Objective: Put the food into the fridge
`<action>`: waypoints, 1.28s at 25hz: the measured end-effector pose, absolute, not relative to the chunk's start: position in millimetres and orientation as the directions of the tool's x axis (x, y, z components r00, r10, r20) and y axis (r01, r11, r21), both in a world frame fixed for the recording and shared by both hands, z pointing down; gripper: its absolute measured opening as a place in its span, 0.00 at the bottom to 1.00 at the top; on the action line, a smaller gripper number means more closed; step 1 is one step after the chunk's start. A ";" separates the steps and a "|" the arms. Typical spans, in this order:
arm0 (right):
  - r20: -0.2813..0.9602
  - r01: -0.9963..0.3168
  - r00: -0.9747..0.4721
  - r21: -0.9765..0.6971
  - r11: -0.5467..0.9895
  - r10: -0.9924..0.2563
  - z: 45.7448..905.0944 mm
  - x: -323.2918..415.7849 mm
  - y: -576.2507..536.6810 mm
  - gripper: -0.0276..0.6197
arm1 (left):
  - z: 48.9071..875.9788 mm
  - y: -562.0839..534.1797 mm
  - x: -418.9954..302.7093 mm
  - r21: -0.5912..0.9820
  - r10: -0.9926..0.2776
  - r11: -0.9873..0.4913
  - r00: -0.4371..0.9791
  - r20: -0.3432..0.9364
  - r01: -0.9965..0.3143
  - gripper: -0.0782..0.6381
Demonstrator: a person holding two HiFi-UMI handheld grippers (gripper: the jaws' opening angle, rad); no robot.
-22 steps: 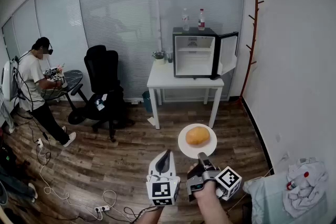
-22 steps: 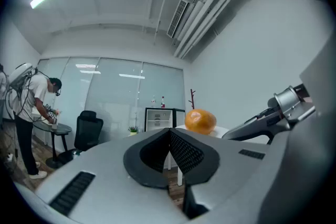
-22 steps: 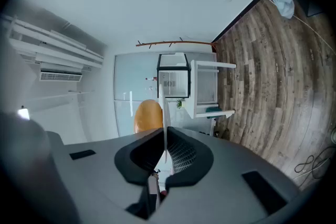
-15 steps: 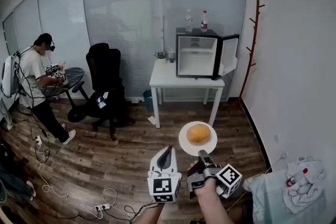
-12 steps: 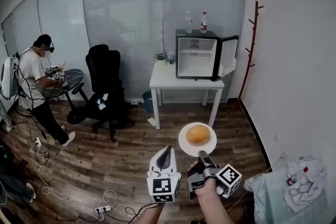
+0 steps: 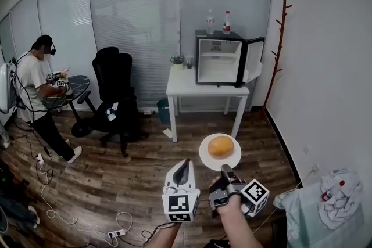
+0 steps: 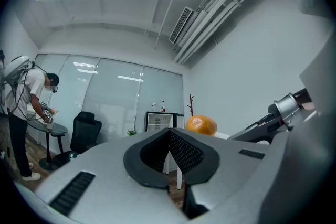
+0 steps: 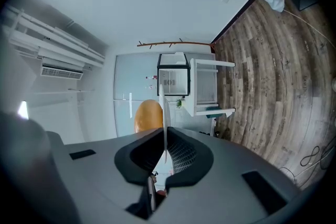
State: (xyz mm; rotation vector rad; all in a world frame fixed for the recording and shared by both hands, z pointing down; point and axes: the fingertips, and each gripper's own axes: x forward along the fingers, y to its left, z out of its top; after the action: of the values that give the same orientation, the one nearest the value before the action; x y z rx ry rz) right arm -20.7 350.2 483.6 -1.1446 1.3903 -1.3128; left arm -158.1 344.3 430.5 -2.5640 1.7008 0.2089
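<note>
Right gripper [image 6: 224, 169]: clamped on rim of thin white round plate [image 6: 204, 157], likely rigid, breakable. Loose golden-brown rounded bun [image 6: 220, 146] probably light, could roll. Left gripper [image 6: 185, 164]: closed, empty.

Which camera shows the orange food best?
The head view: the orange food sits fully visible on its white plate. The left gripper view shows its top over the jaws; the right gripper view, one side.

right gripper [image 6: 224, 169] grips the rim of a white plate [image 6: 205, 159] bearing a round orange food item [image 6: 220, 146]. left gripper [image 6: 185, 165] just beside it, empty. mini fridge [image 6: 219, 58] stands open on a white table [image 6: 186, 88].
</note>
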 end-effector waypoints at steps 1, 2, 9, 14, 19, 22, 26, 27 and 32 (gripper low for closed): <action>-0.004 -0.052 -0.187 -0.999 0.014 -0.982 484.1 -21.6 346.0 0.10 | 431.1 340.7 -159.0 0.027 -0.912 -0.392 0.384 -0.144 -0.920 0.15; -0.003 -0.053 -0.186 -0.999 0.013 -0.982 484.6 -21.9 341.5 0.10 | 432.3 336.4 -159.4 0.025 -0.912 -0.392 0.385 -0.143 -0.920 0.15; -0.022 -0.036 -0.192 -0.999 0.030 -0.981 482.0 -8.6 287.4 0.10 | 432.4 284.1 -146.3 0.016 -0.913 -0.387 0.381 -0.145 -0.922 0.15; -0.018 -0.023 -0.206 -0.999 0.023 -0.978 479.4 17.0 234.1 0.10 | 425.3 229.9 -119.7 0.014 -0.919 -0.373 0.367 -0.144 -0.928 0.15; -0.017 -0.011 -0.211 -1.000 0.020 -0.977 476.2 50.6 181.3 0.10 | 417.8 176.5 -89.3 0.003 -0.924 -0.360 0.356 -0.142 -0.933 0.15; -0.016 -0.009 -0.216 -1.000 0.018 -0.976 474.4 69.9 150.8 0.10 | 414.3 144.2 -72.4 -0.001 -0.926 -0.355 0.351 -0.140 -0.935 0.15; -0.014 -0.013 -0.219 -1.000 0.017 -0.976 475.3 94.9 116.3 0.10 | 413.0 109.7 -48.2 -0.011 -0.926 -0.352 0.351 -0.138 -0.936 0.15; -0.014 -0.011 -0.218 -1.000 0.016 -0.976 475.8 100.4 107.8 0.10 | 412.9 102.3 -42.7 -0.015 -0.926 -0.353 0.351 -0.137 -0.936 0.15; -0.012 0.001 -0.224 -1.000 0.012 -0.975 476.5 113.7 72.3 0.10 | 416.3 68.0 -29.5 -0.014 -0.929 -0.349 0.348 -0.126 -0.937 0.15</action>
State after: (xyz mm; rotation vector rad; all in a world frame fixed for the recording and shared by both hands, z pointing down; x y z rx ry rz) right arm 113.7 72.3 476.5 -1.0845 1.3795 -1.3639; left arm -29.5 68.0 416.3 -2.5095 1.7413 0.1462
